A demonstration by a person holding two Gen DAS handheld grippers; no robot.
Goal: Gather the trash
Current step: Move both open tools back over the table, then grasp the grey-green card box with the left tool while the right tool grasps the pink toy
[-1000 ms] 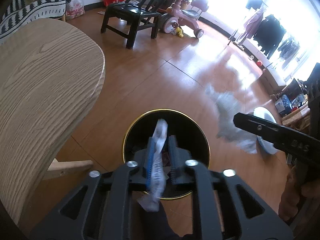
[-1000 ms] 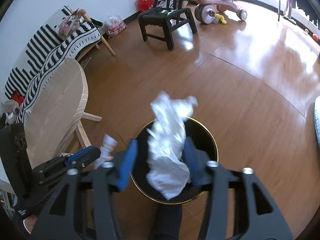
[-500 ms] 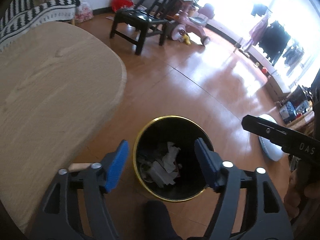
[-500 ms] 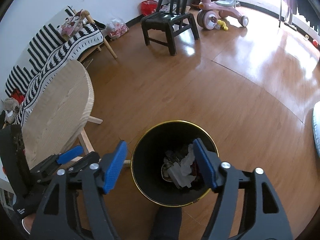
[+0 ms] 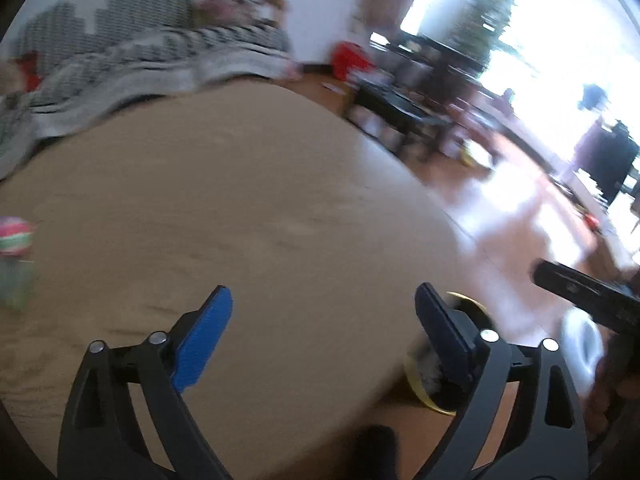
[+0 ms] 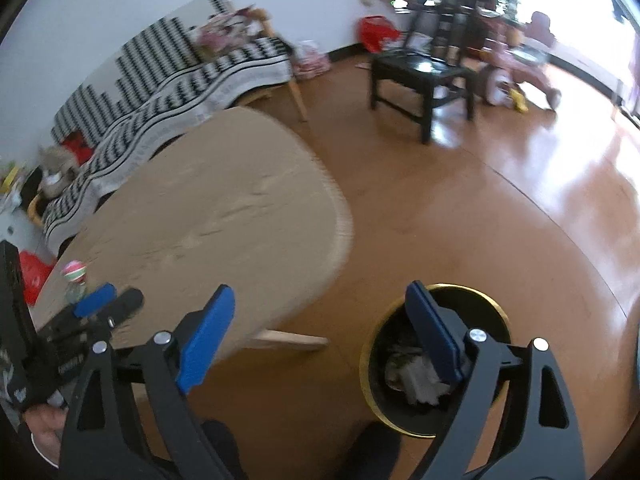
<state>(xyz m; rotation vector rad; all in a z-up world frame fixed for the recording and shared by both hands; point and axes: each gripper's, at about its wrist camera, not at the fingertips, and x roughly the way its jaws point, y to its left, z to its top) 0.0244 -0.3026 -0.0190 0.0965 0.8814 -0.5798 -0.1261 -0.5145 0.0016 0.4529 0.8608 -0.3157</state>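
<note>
You had nothing legible before you: the faint pale marking on the left gripper (image 6: 102, 300) body was too blurred to read.

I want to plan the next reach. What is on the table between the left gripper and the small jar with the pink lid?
Only bare wood of the table lies between the left gripper and the jar; the left wrist view shows it, though blurred.
</note>
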